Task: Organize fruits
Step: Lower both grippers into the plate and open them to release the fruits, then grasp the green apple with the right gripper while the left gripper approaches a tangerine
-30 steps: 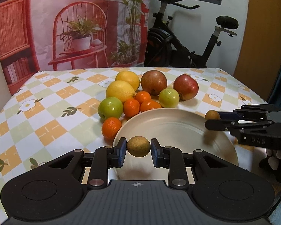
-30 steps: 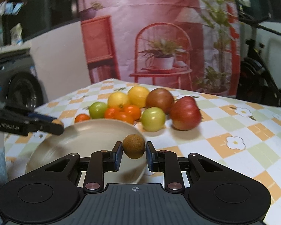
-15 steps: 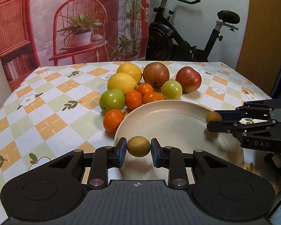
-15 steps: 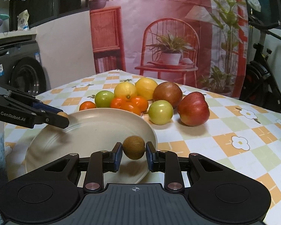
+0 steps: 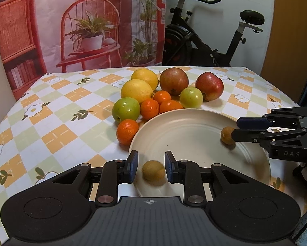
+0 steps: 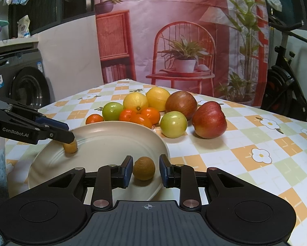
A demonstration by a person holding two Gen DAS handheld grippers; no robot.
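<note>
I'm at the drop: the left tongs [image 5: 150, 164] and right tongs [image 6: 145, 169] are slightly spread, each with a small brown fruit [image 5: 153, 170] loose between its pads on the plate [image 5: 194, 127]. Next, I judge, both lift clear and reach for the fruit pile [image 5: 165, 94] on the far bench.

A table covered with a checked cloth [image 5: 57, 110] of orange, green and white squares with flower and leaf prints carries everything. A cream plate [image 5: 186, 131] lies on it at the near side. Just behind the plate's far rim a cluster of fruit rests on the cloth: two lemons [image 5: 137, 91], two green apples [image 5: 126, 109], a reddish-brown apple [image 5: 174, 81], a red apple [image 5: 209, 86] and four small oranges [image 5: 127, 131].
</note>
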